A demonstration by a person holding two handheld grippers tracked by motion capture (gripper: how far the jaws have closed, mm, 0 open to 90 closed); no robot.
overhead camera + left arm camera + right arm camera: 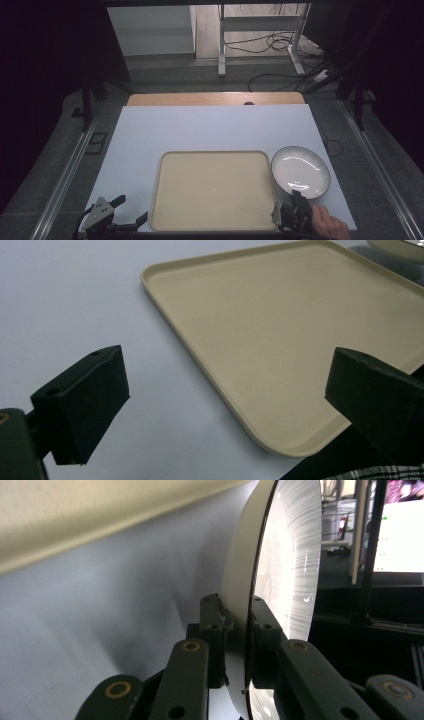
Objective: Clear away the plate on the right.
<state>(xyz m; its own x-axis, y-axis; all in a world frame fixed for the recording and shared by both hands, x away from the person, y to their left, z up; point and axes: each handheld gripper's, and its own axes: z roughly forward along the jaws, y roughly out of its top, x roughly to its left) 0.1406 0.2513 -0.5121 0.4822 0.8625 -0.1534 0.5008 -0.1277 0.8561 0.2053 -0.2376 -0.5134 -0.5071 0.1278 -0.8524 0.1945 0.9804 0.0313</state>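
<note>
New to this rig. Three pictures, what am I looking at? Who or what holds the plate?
There is no robot arm here: a person holds a hand-operated two-finger gripper in each hand. The high view looks down on the table from above the person's side. The other two cameras ride on the grippers and look along their black fingers.

On the pale blue surface lies a beige tray, with nothing on it. At its right is a white plate with a grey streaked rim.

The right gripper is shut on the plate's near rim, one finger on each face. Its camera is turned, so the plate looks upright there. The left gripper is open and holds nothing, near the tray's left corner.
</note>
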